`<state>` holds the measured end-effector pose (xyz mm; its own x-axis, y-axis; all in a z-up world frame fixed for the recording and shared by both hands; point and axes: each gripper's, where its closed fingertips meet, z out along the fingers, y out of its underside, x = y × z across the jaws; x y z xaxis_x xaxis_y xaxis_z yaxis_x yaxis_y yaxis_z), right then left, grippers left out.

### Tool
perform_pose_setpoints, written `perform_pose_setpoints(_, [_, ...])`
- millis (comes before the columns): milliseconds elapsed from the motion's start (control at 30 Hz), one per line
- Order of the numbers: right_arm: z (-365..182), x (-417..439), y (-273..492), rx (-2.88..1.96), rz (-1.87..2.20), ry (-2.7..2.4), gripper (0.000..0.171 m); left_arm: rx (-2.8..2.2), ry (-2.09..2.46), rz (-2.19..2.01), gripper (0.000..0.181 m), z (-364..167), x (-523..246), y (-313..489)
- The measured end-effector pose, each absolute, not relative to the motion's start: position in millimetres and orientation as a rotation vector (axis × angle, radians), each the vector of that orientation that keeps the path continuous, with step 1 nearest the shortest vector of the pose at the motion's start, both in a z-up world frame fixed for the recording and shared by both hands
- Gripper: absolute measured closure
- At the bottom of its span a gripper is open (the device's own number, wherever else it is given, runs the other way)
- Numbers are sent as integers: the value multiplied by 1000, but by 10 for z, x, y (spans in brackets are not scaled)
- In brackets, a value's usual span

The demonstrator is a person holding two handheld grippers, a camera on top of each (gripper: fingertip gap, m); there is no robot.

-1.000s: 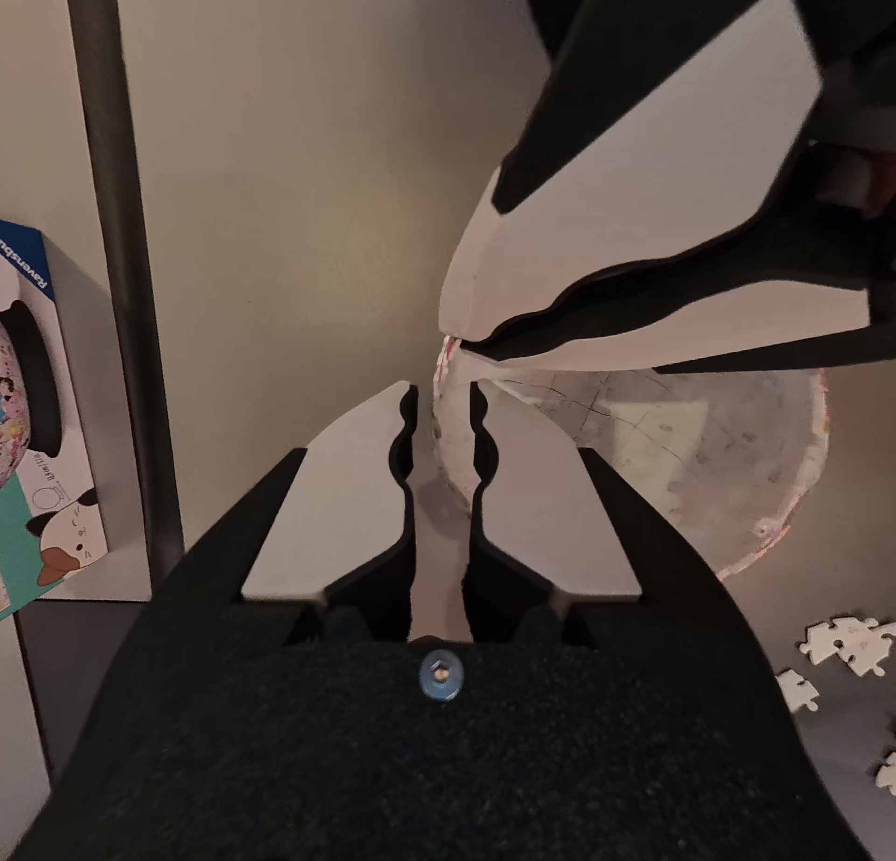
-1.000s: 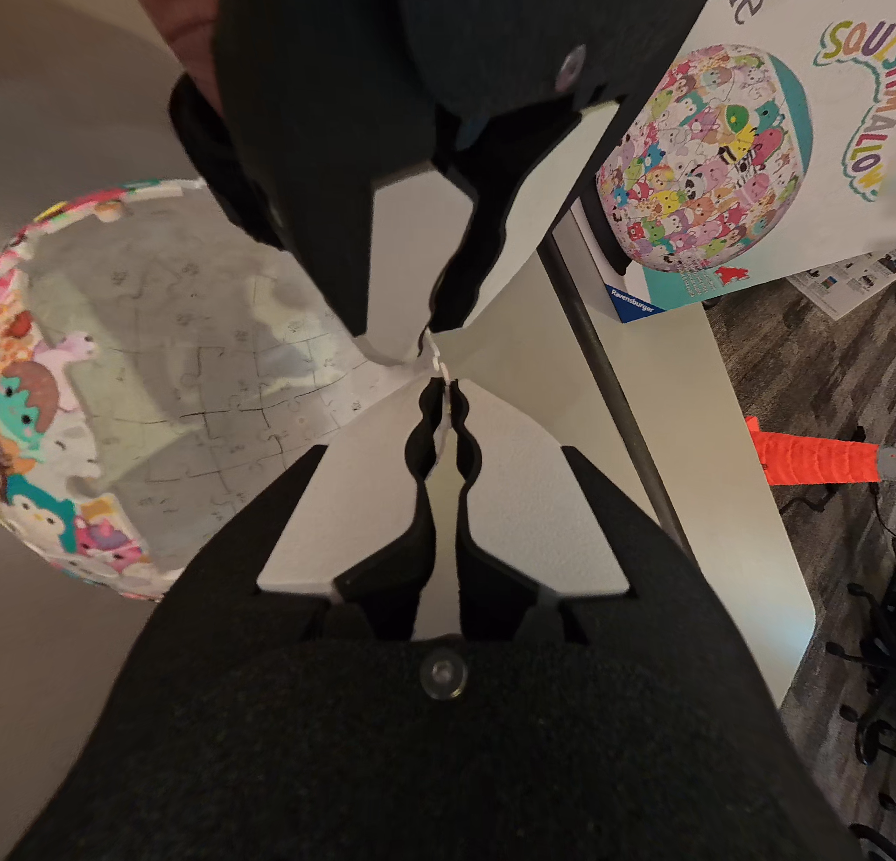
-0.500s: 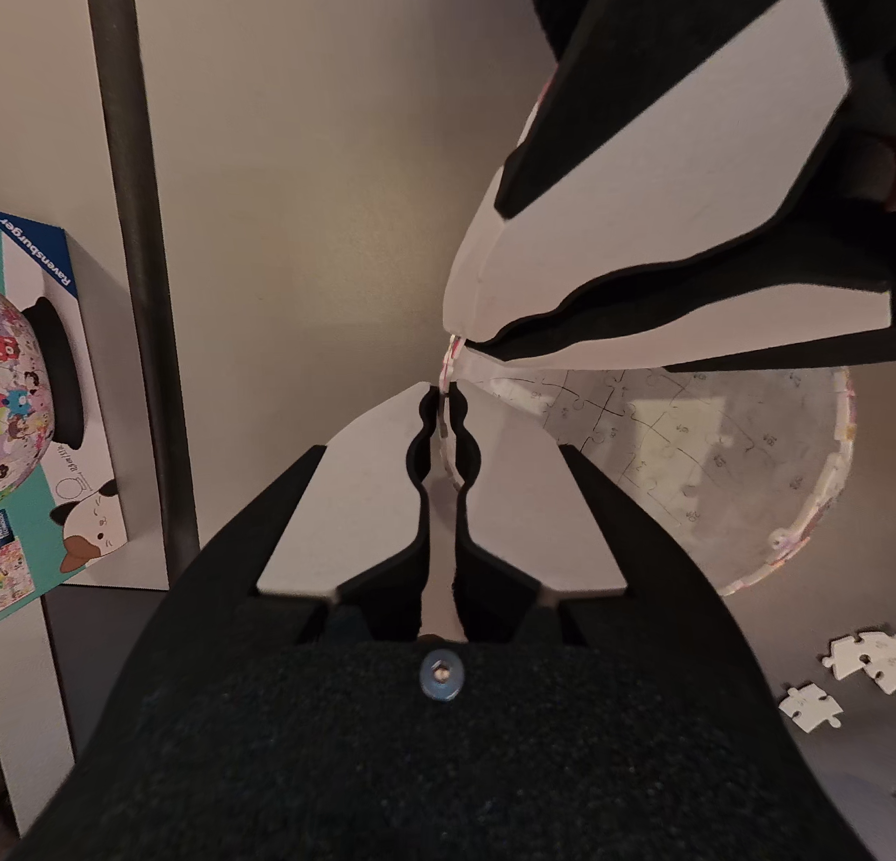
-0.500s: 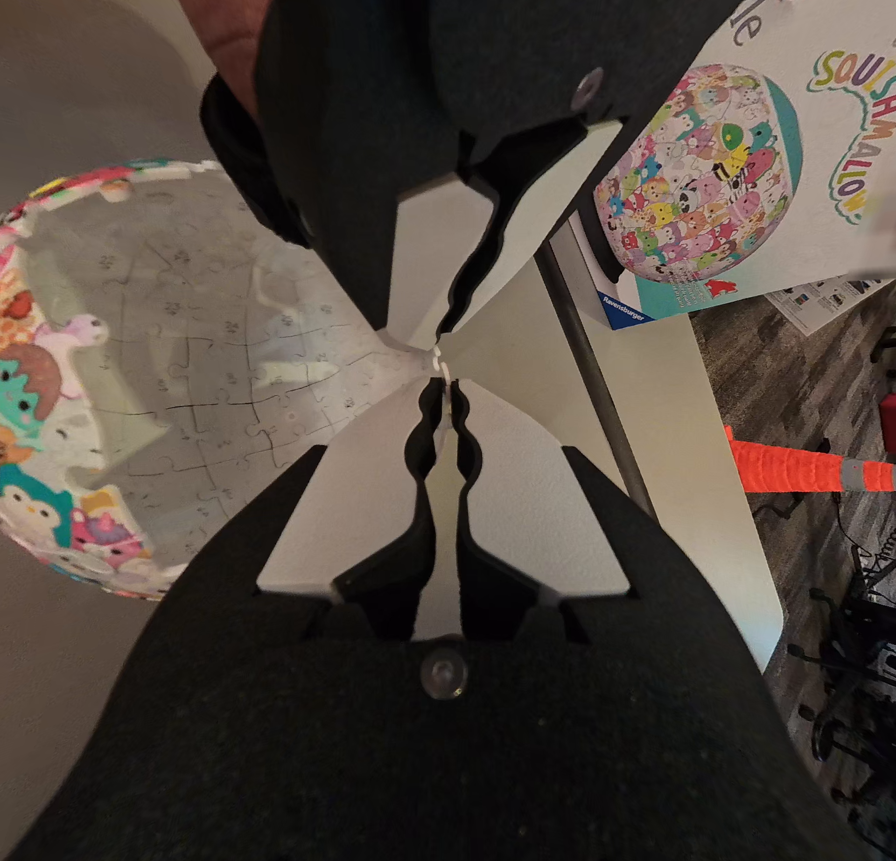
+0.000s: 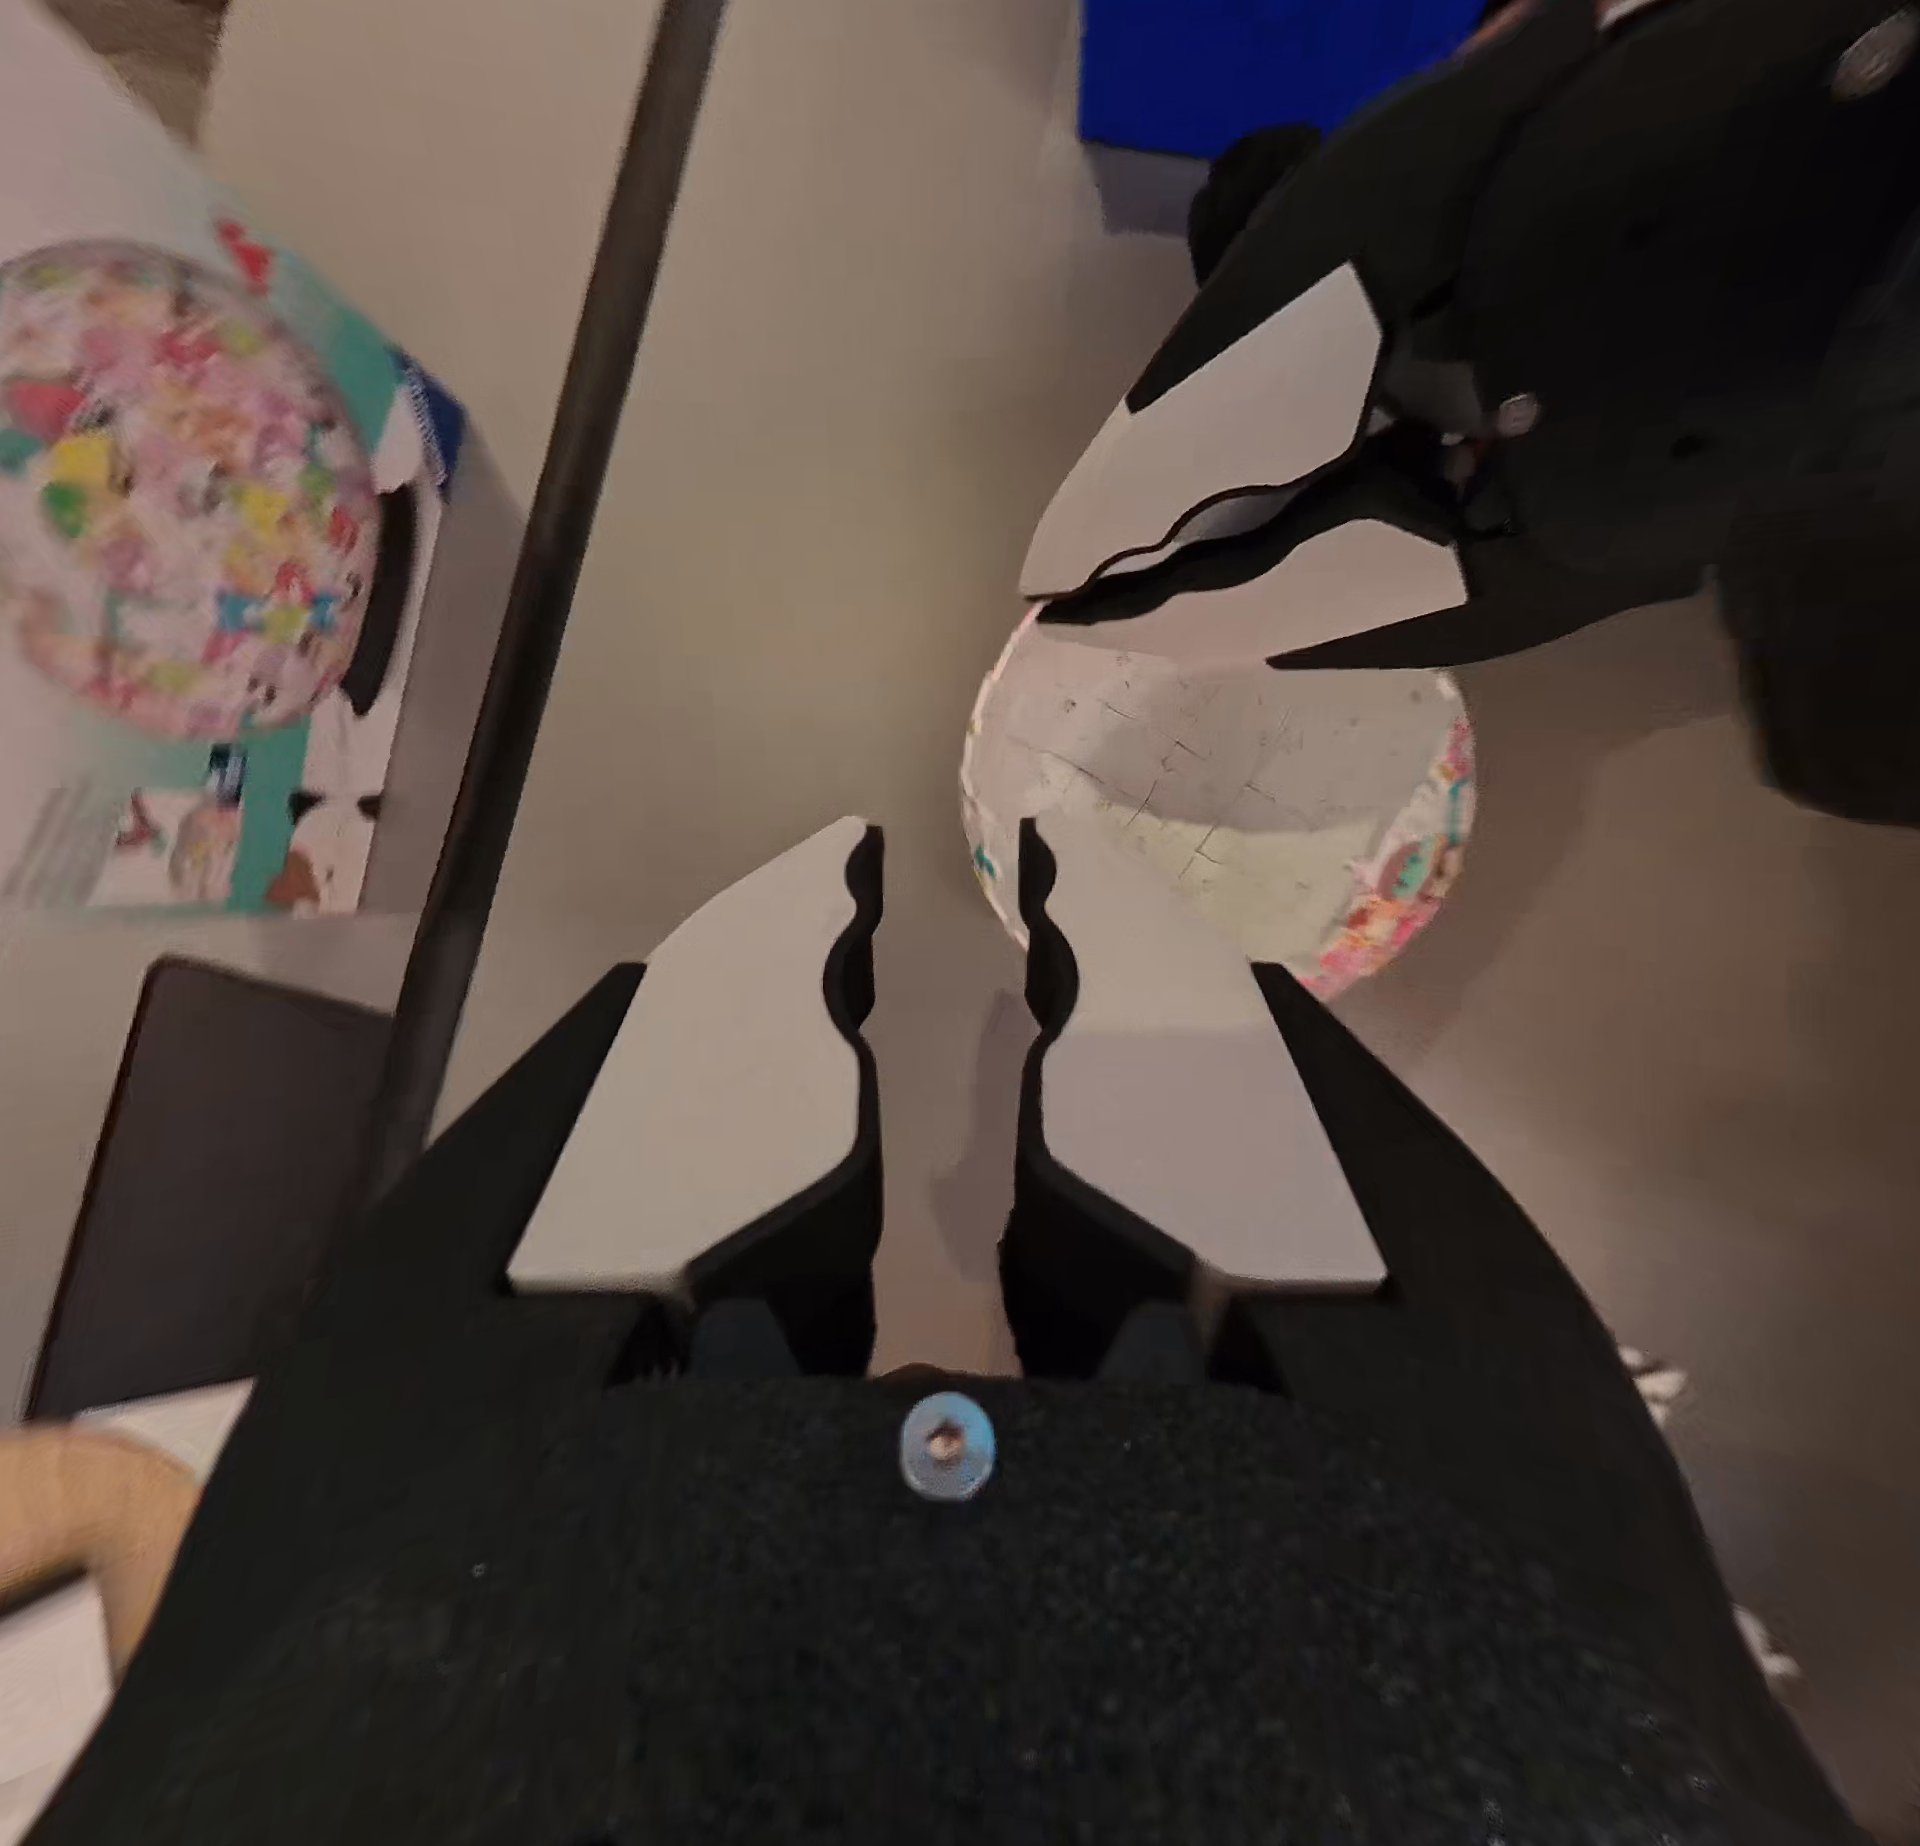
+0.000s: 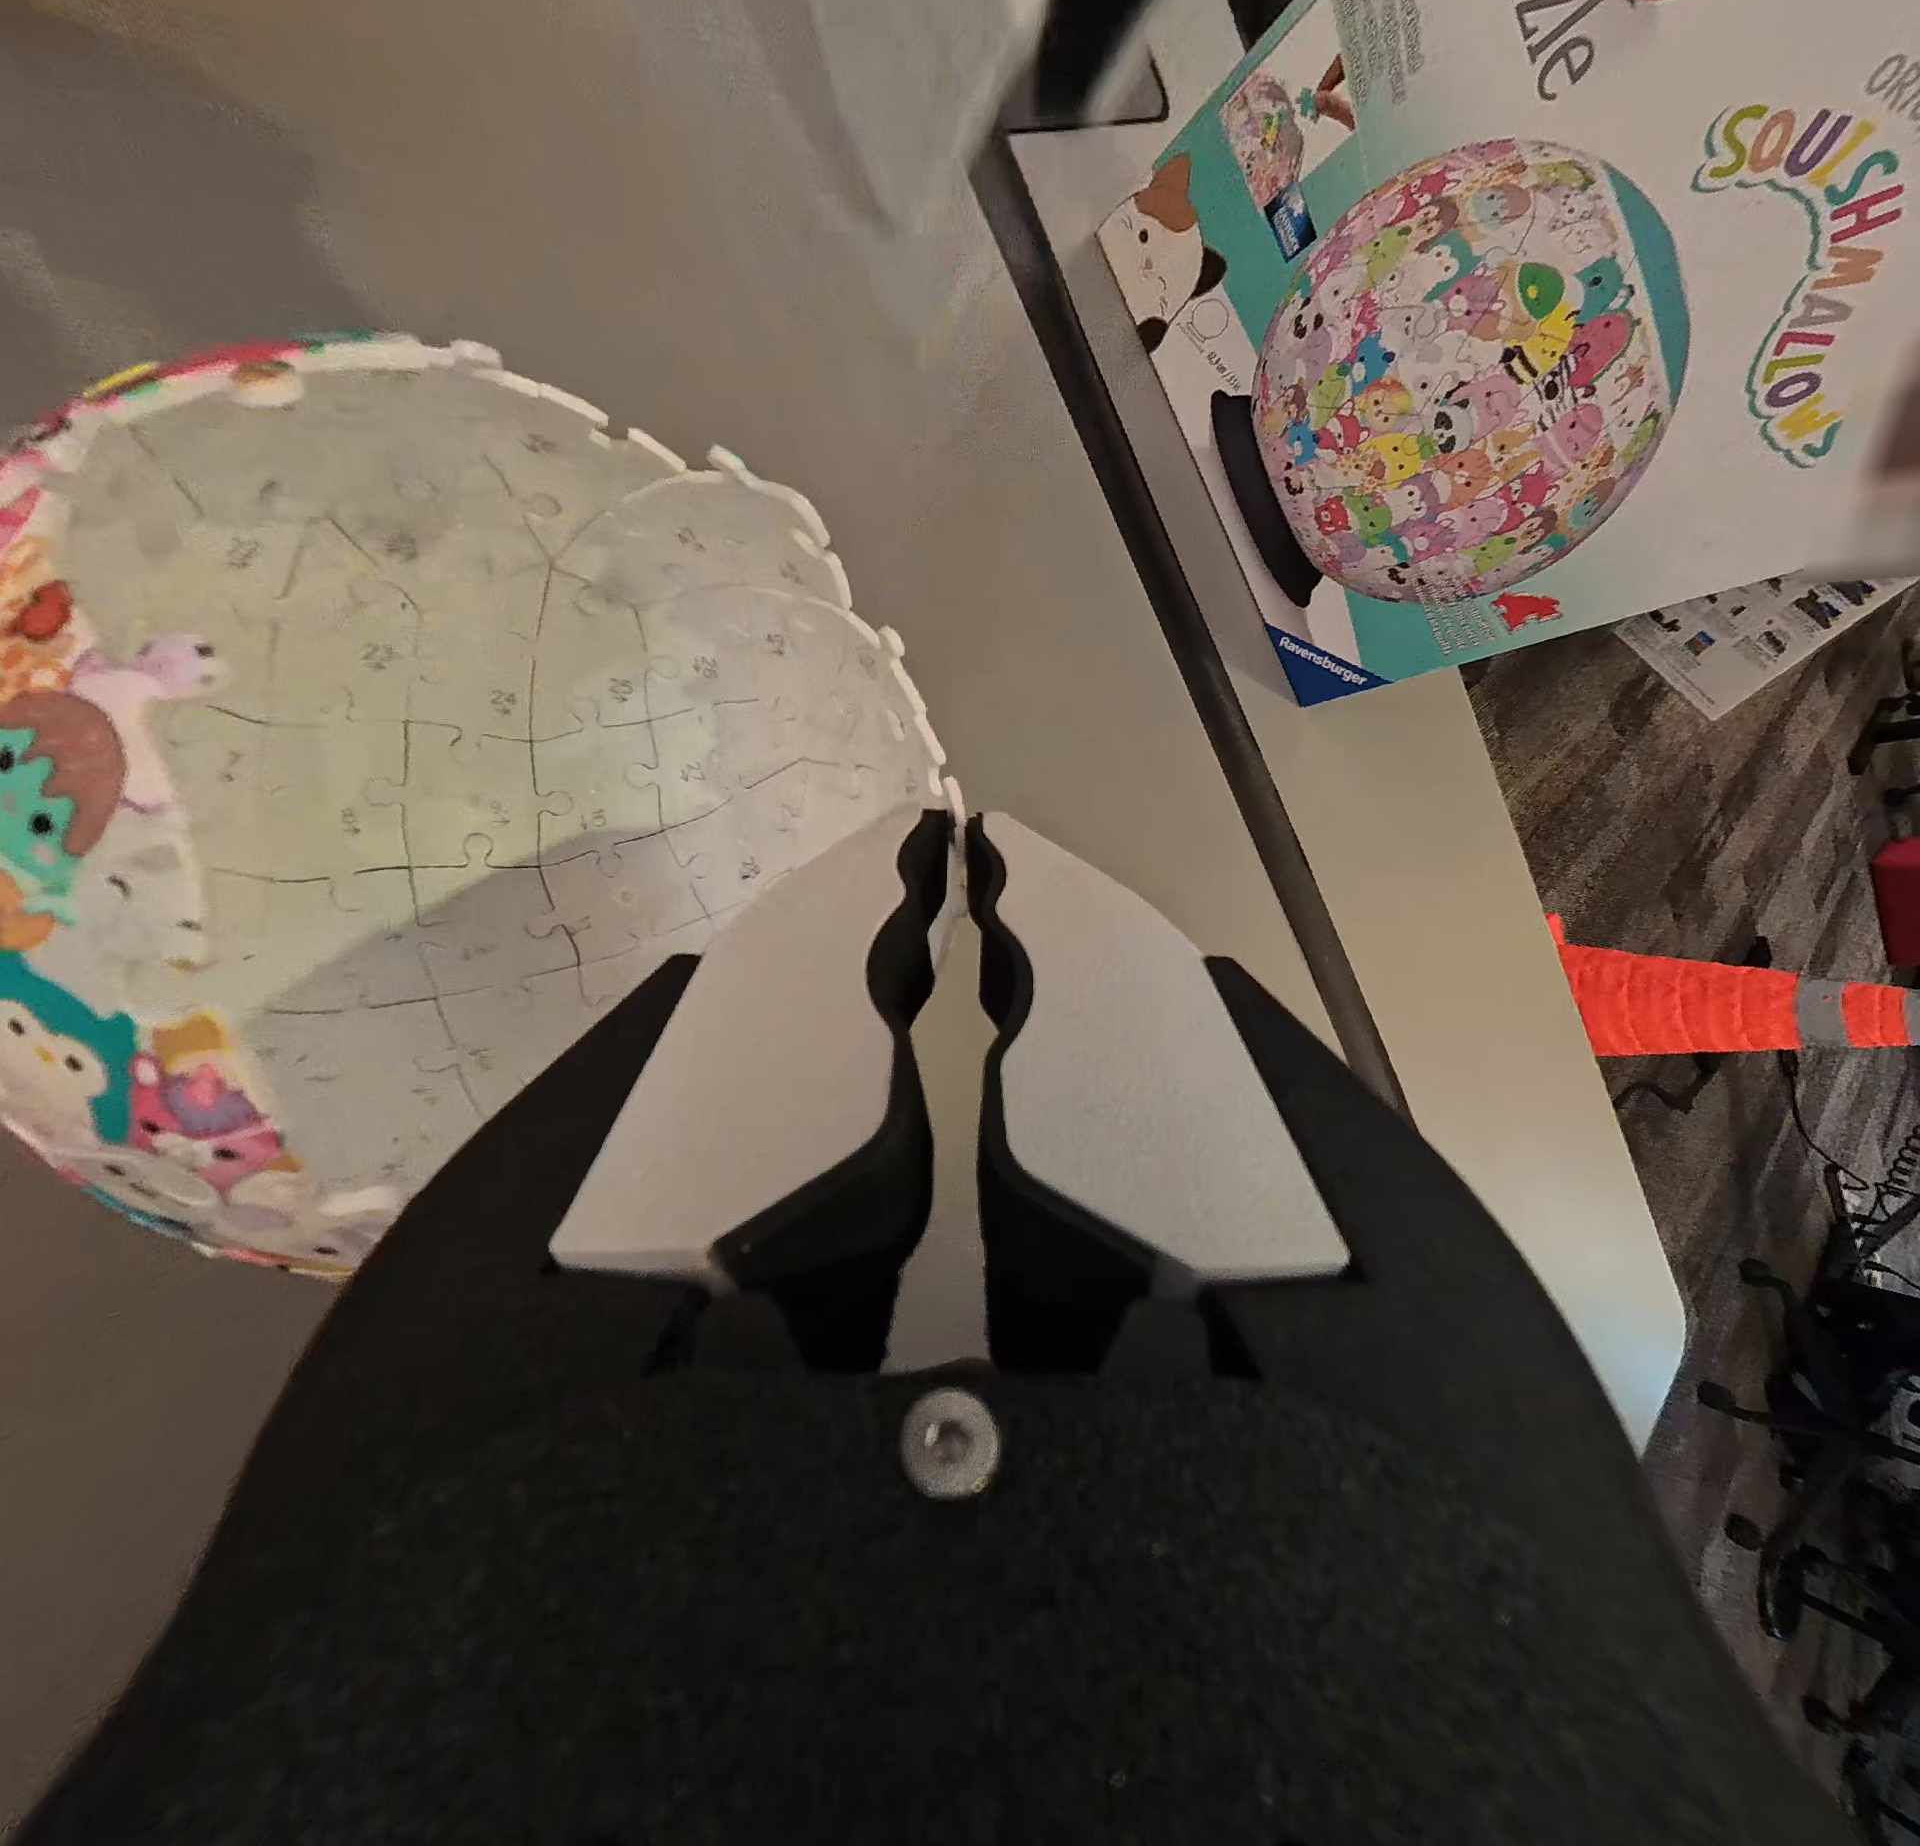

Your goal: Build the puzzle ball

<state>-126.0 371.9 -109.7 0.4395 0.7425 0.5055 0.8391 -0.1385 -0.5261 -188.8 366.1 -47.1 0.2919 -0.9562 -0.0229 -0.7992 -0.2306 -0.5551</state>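
Observation:
The half-built puzzle ball (image 6: 436, 757) is a curved shell, white inside and bright cartoon colours outside. My right gripper (image 6: 958, 822) is shut on the shell's rim and holds it up over the table. In the left wrist view the same shell (image 5: 1216, 799) hangs from the right gripper (image 5: 1039, 601) at upper right. My left gripper (image 5: 948, 832) is open and empty, just left of and below the shell's edge, not touching it.
The puzzle box (image 6: 1475, 342) stands at the right on the white table (image 6: 1455, 861), also at left in the left wrist view (image 5: 197, 591). A dark seam (image 5: 561, 508) crosses the table. Loose white pieces (image 5: 1652, 1370) lie at lower right. An orange pole (image 6: 1714, 1007) lies on the floor. One gripper's finger ends stand about 9 cm off the other's.
My left gripper has opened, let go of the shell's rim and drawn back from it. The right gripper still holds the shell, which has turned a little.

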Motion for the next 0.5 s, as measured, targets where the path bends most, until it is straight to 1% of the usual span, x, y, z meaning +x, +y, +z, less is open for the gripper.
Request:
perform_pose_setpoints(167, [-1098, -1257, 3718, -1887, -173, -1345, 168, -2099, 1364, -444, 157, -235, -2172, 3219])
perform_pose_setpoints(333, [-1109, -1240, 3711, -1896, -180, -1350, 167, -2137, 1224, -566, 157, -341, -2274, 2593])
perform_pose_setpoints(500, [-1113, -1224, 3700, -1911, -180, -1352, 167, -2116, 1177, -734, 157, -407, -2257, 2061])
